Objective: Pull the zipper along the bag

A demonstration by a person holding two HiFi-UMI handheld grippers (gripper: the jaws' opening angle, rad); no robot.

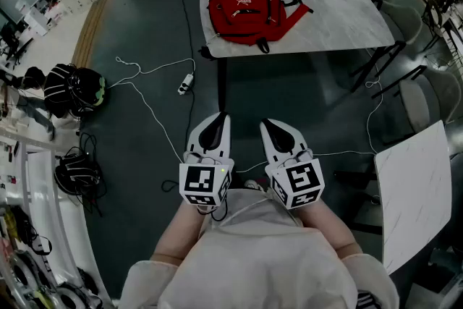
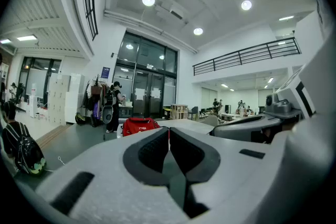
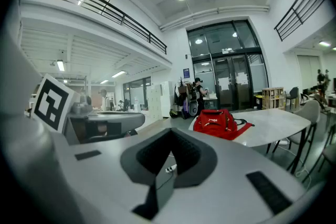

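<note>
The red backpack [image 1: 247, 7] lay on the white marble-topped table [image 1: 340, 11], toward its left end, straps trailing to the right. A power strip [image 1: 186, 84] sat on the dark floor nearer the person. Well apart from the bag, the left gripper [image 1: 220, 117] and right gripper [image 1: 267, 124] hung side by side, each with jaws pressed together on nothing.

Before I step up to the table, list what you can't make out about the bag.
- Red backpack, head view: too small to find the zipper slider or tell whether the zip is open.
- Backpack's bottom edge, left gripper view: cut off by the left claw.
- Backpack's underside: hidden by the table in every view.
</note>
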